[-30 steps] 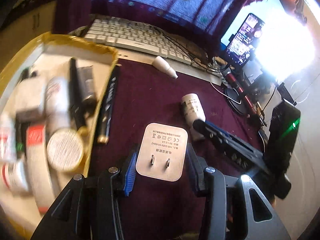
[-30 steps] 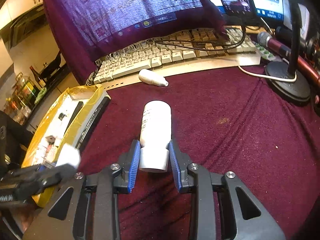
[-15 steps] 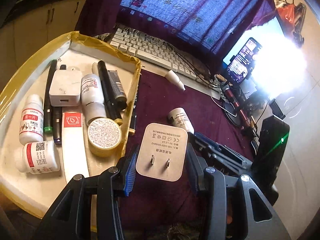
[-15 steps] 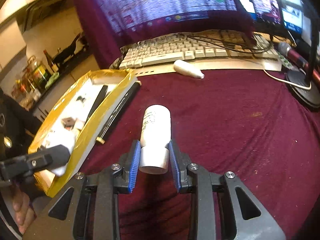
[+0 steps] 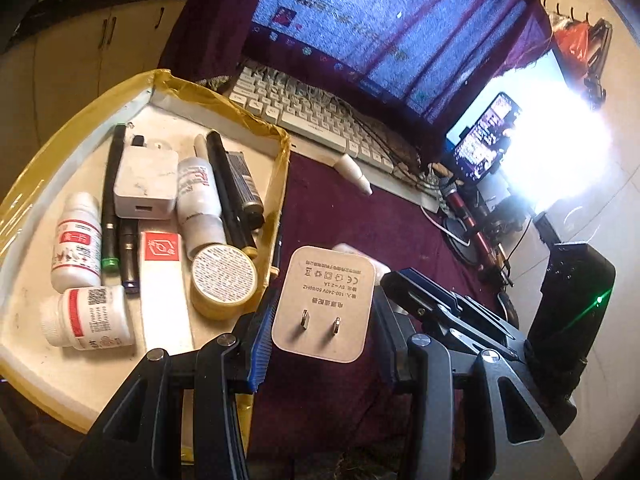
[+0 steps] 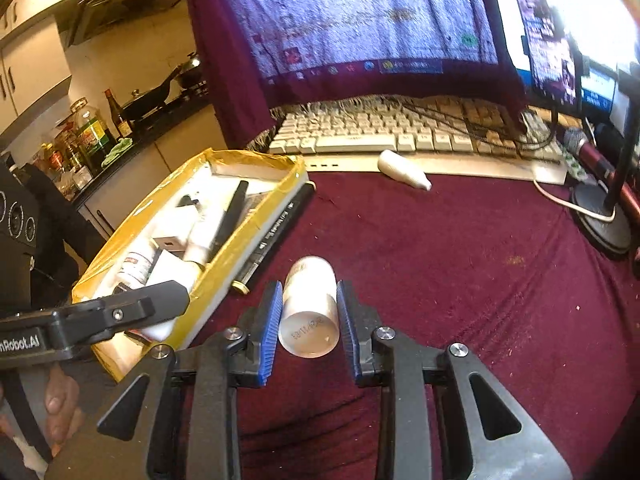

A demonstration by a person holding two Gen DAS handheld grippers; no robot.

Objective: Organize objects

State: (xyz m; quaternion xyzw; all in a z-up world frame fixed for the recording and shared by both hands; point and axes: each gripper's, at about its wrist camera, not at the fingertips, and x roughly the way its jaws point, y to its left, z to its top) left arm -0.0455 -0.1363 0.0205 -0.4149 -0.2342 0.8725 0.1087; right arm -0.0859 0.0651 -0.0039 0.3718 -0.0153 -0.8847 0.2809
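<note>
Carrying step: left hand-held gripper (image 5: 322, 326) clamping charger (image 5: 325, 303) beside tray (image 5: 276, 184), right hand-held gripper (image 6: 308, 324) closing on bottle (image 6: 310, 306) above desk (image 6: 460, 264); next, lowering both into tray.

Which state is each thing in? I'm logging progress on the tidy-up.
Charger: held in left gripper, prongs facing camera.
White bottle: between right gripper fingers, which are closing.
Tray: open, partly filled.
Black pen: on cloth beside tray.
Monitor: on, cloth-draped.
</note>
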